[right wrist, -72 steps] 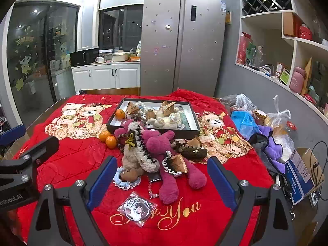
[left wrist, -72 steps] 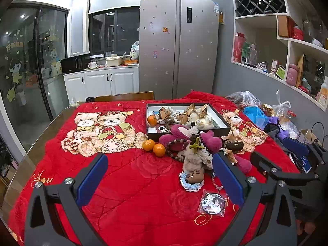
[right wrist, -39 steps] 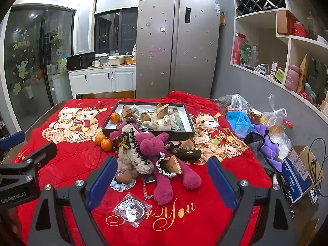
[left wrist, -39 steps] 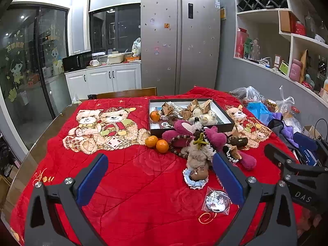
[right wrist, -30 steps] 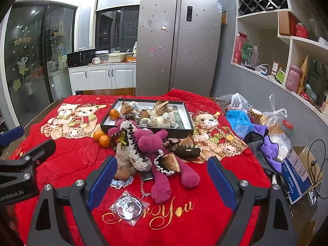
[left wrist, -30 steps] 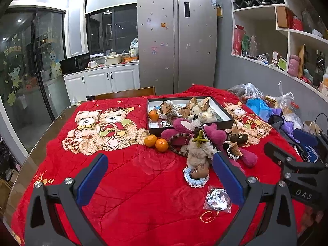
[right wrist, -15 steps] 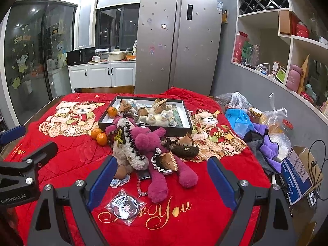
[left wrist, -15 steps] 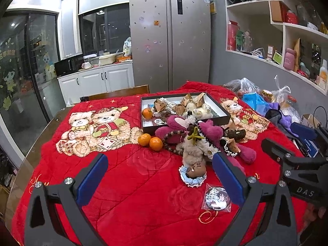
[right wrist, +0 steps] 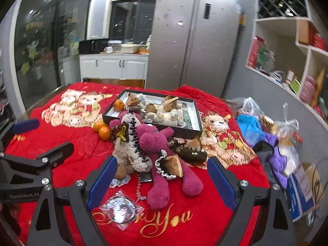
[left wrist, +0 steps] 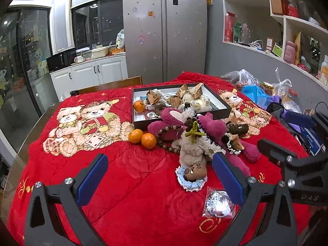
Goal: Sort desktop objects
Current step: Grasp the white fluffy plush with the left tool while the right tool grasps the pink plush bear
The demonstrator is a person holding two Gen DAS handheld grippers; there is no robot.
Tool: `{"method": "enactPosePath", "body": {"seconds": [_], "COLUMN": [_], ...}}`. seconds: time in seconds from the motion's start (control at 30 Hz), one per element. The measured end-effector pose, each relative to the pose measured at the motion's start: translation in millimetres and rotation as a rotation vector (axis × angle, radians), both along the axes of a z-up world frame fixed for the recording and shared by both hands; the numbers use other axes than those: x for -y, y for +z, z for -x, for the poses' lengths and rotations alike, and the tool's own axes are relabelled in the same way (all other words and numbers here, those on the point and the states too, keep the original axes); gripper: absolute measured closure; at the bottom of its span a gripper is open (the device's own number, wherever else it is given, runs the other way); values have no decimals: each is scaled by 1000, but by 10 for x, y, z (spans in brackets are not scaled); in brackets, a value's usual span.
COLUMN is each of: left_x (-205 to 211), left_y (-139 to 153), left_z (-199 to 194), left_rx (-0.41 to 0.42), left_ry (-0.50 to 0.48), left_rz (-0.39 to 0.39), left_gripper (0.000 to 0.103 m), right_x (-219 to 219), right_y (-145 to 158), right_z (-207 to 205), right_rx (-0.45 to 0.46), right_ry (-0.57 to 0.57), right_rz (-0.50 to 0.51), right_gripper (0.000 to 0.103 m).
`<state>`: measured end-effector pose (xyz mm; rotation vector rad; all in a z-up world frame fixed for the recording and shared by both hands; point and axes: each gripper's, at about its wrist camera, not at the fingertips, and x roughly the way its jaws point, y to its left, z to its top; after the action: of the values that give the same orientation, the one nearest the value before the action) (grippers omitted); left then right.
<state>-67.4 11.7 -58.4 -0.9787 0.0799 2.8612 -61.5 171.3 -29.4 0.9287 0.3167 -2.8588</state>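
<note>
A pile of toys lies on the red blanket: a magenta plush bear [right wrist: 155,141] [left wrist: 207,125], a cream plush doll [left wrist: 192,145] [right wrist: 125,151] with dark beads, and a bagged round badge [left wrist: 218,204] [right wrist: 120,209]. Two oranges [left wrist: 142,138] [right wrist: 101,129] sit left of the pile. A black tray [left wrist: 223,107] [right wrist: 192,131] behind holds small toys and one orange [left wrist: 139,106]. My left gripper [left wrist: 160,176] is open and empty above the blanket, short of the pile. My right gripper [right wrist: 162,178] is open and empty, just in front of the magenta bear.
Plastic bags [right wrist: 252,127], a purple cloth [right wrist: 276,155] and a blue box [right wrist: 299,186] crowd the table's right edge. A chair back [left wrist: 110,86] stands behind the table. A fridge [left wrist: 164,30] and wall shelves [left wrist: 287,20] are beyond.
Both grippers have drifted slightly closer to the toy pile. The right wrist view has tilted and swung a little. Both stay open and nothing has been picked up.
</note>
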Motion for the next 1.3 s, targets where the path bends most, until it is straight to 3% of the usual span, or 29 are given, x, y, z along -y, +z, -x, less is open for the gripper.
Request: {"method": "enactPosePath", "body": {"seconds": [0.1, 0.23, 0.5, 0.67, 0.83, 1.03, 1.13, 1.2, 1.3], "left_x": [-30, -63, -209, -331, -350, -396, -416, -436, -486], "left_y": [-103, -278, -600, -835, -984, -1113, -1129, -1123, -1107], "left_z": [145, 359, 722, 936, 1118, 1238, 1226, 1219, 1178], "left_rx": [15, 41, 82, 126, 190, 225, 226, 238, 241], "left_ry": [-12, -34, -78, -111, -138, -142, -159, -190, -222], "left_rz": [9, 9, 53, 78, 28, 30, 16, -15, -34], "left_gripper": [1, 1, 1, 1, 0, 1, 11, 32, 54], "right_x": [8, -75, -290, -223, -52, 73, 76, 70, 45], "right_y": [-85, -229, -603, -713, -763, -819, -863, -888, -887], "right_z": [163, 434, 948, 1124, 1277, 1462, 1511, 1512, 1501], "right_rx": [27, 84, 215, 234, 234, 265, 288, 298, 295], "right_ry": [101, 140, 181, 189, 224, 261, 263, 267, 269], "right_rz": [-25, -20, 127, 109, 76, 129, 167, 191, 227], "right_gripper": [11, 11, 11, 11, 12, 12, 12, 17, 34]}}
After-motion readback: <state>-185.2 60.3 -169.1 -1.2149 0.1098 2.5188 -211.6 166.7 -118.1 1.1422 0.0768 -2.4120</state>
